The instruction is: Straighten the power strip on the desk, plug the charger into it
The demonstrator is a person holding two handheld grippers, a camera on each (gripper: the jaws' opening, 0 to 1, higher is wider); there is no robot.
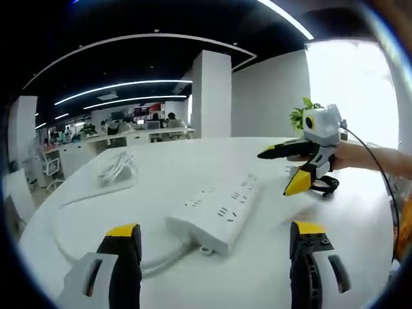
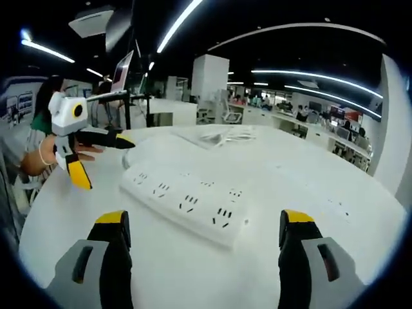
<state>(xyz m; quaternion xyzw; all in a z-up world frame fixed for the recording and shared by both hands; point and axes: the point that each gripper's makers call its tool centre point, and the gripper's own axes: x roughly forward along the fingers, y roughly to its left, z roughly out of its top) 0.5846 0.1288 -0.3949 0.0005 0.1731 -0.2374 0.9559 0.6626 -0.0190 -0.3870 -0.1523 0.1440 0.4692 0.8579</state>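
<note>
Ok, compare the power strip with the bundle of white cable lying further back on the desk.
The power strip is a long rigid white block with rows of sockets on top; the cable bundle is a loose, soft coil with no sockets. The power strip lies in the middle of the desk, between both grippers; the cable bundle sits beyond it, toward the far edge. Both are white and rest on the desk.

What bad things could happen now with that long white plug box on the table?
1. The power strip lies slanted on the smooth white desk; a push from one gripper alone might spin it further instead of straightening it.
2. Its cord loops near the desk edge, so it could drag or snag as the strip turns.
3. Both the left gripper and the right gripper are open and holding nothing, so the charger must still be picked up.
</note>
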